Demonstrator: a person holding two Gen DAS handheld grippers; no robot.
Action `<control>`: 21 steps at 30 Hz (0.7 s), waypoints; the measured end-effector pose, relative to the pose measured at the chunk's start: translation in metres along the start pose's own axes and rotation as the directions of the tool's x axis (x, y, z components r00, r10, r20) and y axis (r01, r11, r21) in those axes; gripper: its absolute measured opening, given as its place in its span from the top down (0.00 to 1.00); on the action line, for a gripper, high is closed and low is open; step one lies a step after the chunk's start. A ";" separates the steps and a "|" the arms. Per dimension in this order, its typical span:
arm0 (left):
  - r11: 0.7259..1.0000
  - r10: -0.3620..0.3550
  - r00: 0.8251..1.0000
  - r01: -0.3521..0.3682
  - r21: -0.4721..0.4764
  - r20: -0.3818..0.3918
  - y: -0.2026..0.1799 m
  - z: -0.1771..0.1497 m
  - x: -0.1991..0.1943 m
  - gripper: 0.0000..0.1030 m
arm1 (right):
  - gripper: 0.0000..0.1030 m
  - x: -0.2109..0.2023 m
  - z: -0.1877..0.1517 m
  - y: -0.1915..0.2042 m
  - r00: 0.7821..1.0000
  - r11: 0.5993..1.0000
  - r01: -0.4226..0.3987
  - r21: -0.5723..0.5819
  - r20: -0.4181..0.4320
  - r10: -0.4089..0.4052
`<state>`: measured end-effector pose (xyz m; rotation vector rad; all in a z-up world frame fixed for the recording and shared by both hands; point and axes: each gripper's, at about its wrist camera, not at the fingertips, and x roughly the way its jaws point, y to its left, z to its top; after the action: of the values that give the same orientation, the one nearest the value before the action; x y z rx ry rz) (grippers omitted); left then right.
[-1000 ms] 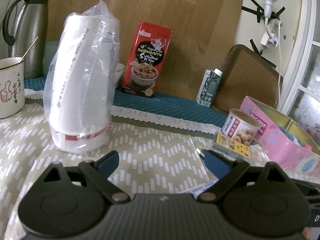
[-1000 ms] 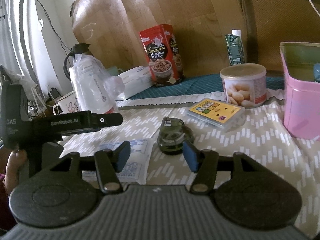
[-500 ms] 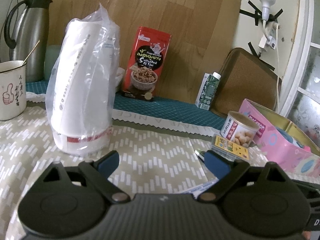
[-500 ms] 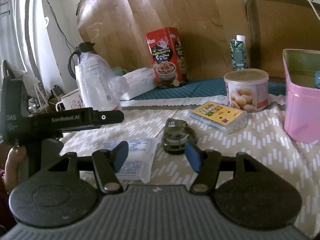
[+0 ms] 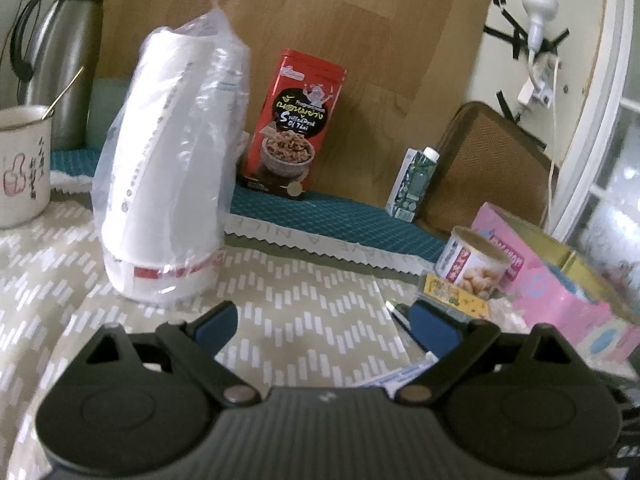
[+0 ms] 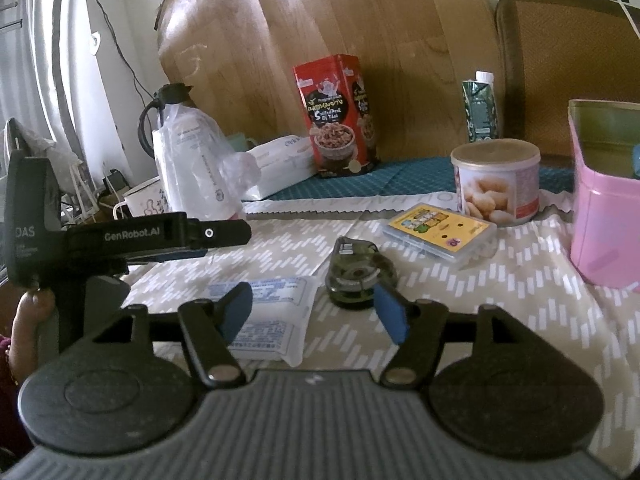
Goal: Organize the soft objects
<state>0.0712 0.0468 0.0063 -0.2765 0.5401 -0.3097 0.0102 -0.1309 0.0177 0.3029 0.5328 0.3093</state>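
Note:
A stack of white paper cups in a clear plastic bag (image 5: 168, 184) stands on the patterned tablecloth, ahead and left of my left gripper (image 5: 324, 320), which is open and empty. In the right wrist view, soft white packets with blue print (image 6: 264, 320) lie flat just in front of my right gripper (image 6: 312, 312), which is open and empty above them. The bagged cups also show in the right wrist view (image 6: 196, 172), as does the left gripper (image 6: 192, 240) at the left. A corner of the packets shows in the left wrist view (image 5: 404, 376).
A dark green tape dispenser (image 6: 358, 276), a yellow card box (image 6: 440, 232), a snack can (image 6: 496, 180) and a pink tin (image 6: 604, 216) lie to the right. A red snack box (image 5: 296, 124), a carton (image 5: 416, 184), a mug (image 5: 20, 168), a thermos (image 5: 60, 56) and a tissue pack (image 6: 280, 168) stand further back.
Both grippers have drawn back and risen slightly, so the objects sit a little further away. Both stay open and empty. Nothing on the table has moved.

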 end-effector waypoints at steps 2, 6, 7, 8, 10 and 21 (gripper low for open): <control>0.999 -0.014 1.000 0.013 -0.033 -0.006 0.005 -0.001 -0.005 0.07 | 0.32 0.000 0.000 -0.001 1.000 1.000 -0.007 0.002 -0.004 0.007; 0.998 -0.021 1.000 0.020 -0.066 -0.016 0.015 -0.006 -0.019 0.07 | 0.28 0.001 0.000 0.000 0.999 1.000 -0.029 -0.010 -0.020 0.029; 0.997 -0.021 1.000 0.020 -0.069 -0.020 0.017 -0.008 -0.022 0.07 | 0.27 0.001 0.000 0.001 0.999 0.999 -0.035 -0.015 -0.027 0.034; 0.997 -0.026 0.999 0.024 -0.074 -0.028 0.019 -0.009 -0.025 0.07 | 0.27 0.002 0.000 0.002 0.999 0.999 -0.042 -0.021 -0.036 0.041; 0.995 -0.046 0.998 0.042 -0.088 -0.049 0.023 -0.013 -0.030 0.07 | 0.25 0.005 0.000 0.004 0.996 0.998 -0.063 -0.032 -0.066 0.060; 0.979 -0.179 0.969 0.159 -0.124 -0.169 0.003 -0.024 -0.025 0.07 | 0.20 0.016 -0.001 0.018 0.981 0.986 -0.119 -0.121 -0.169 0.097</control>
<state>0.0386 0.0542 -0.0027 -0.4049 0.7145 -0.4746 0.0185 -0.1086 0.0161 0.1805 0.6549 0.4755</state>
